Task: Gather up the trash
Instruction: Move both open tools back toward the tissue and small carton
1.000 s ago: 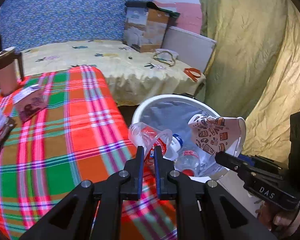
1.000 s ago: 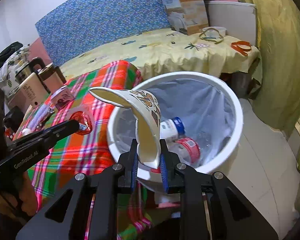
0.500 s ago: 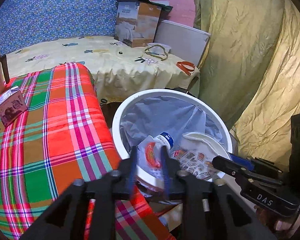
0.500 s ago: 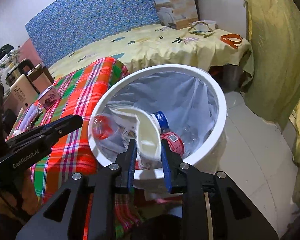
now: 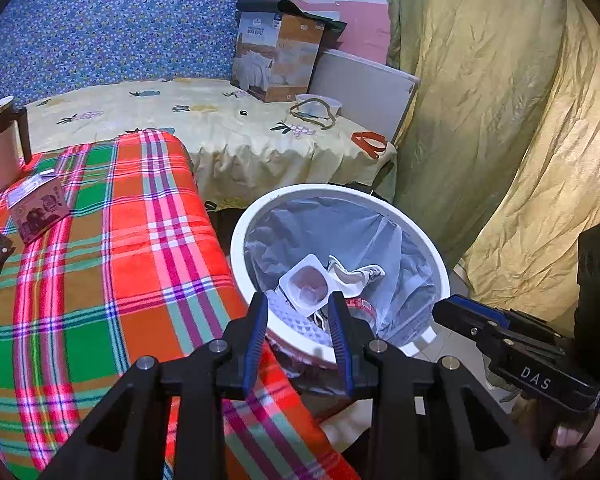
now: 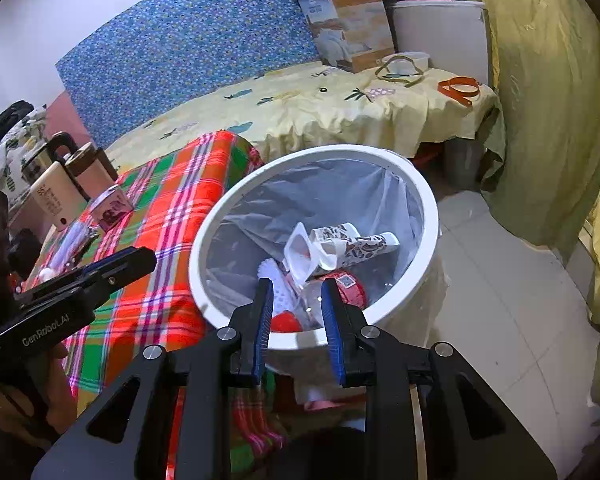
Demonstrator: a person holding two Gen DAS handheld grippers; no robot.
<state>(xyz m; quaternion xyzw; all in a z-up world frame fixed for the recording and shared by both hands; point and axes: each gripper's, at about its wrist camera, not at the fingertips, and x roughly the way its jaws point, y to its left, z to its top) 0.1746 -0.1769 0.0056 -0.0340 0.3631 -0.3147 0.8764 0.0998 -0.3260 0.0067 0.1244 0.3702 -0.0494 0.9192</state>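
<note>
White plastic, our bin (image 5: 440,276) stands beside the plaid bench (image 5: 100,260). Only the right view shows kettles (image 6: 56,196) at the bench's far end. Both our left gripper (image 5: 298,304) and right gripper (image 6: 294,290), jaws just opened, hold nothing; the crushed printed cup (image 6: 356,242) and clear tub (image 5: 306,284) lie inside the bin.

Both grippers have let go: the left gripper (image 5: 298,308) has dropped its clear plastic cup (image 5: 306,284), the right gripper (image 6: 296,294) its patterned paper cup (image 6: 352,246), into the white bin (image 6: 428,216); both jaws have just been opening, empty.
</note>
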